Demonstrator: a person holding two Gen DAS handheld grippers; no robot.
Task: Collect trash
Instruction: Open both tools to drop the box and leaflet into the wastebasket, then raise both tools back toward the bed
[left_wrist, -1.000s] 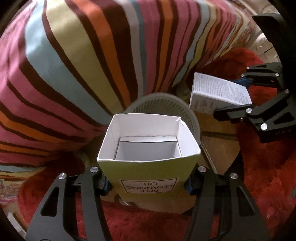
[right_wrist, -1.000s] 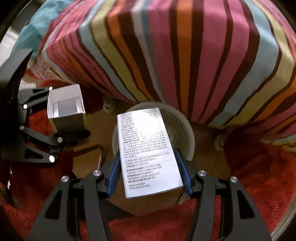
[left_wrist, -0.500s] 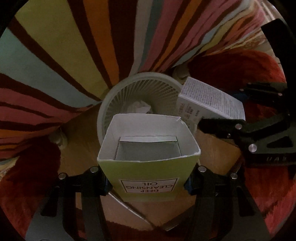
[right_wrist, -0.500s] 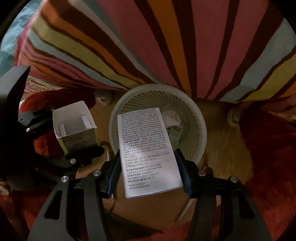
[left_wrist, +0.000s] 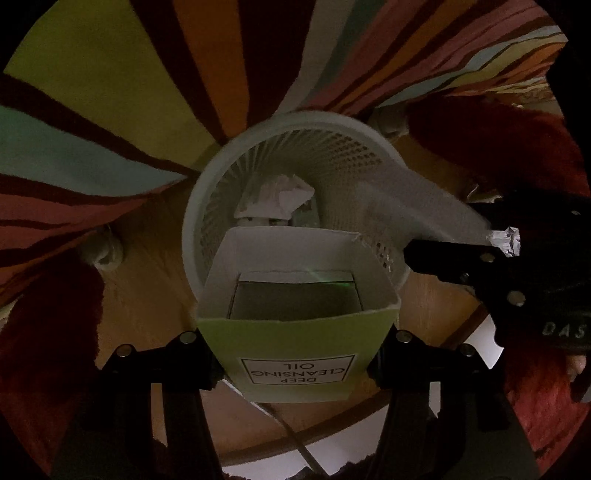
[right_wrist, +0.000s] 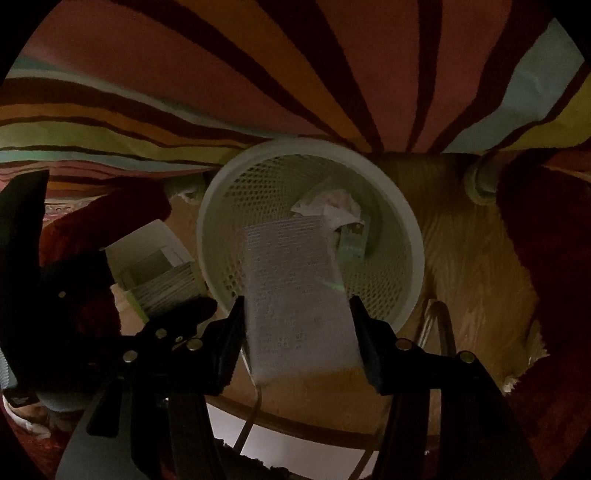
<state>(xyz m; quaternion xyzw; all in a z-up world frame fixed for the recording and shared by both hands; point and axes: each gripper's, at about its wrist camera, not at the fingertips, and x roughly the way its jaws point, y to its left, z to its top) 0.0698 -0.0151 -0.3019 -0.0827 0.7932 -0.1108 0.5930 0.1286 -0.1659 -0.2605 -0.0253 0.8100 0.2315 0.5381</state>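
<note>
The left gripper clamps an open, empty green carton at the near rim of the white mesh wastebasket. The right gripper pinches a printed white box over it. Inside lie crumpled paper and a small green packet.

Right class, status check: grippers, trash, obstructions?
Left gripper shut on green carton. Right gripper shut on printed box. Both over the white basket. Nothing blocking.

Crumpled paper inside basket
</note>
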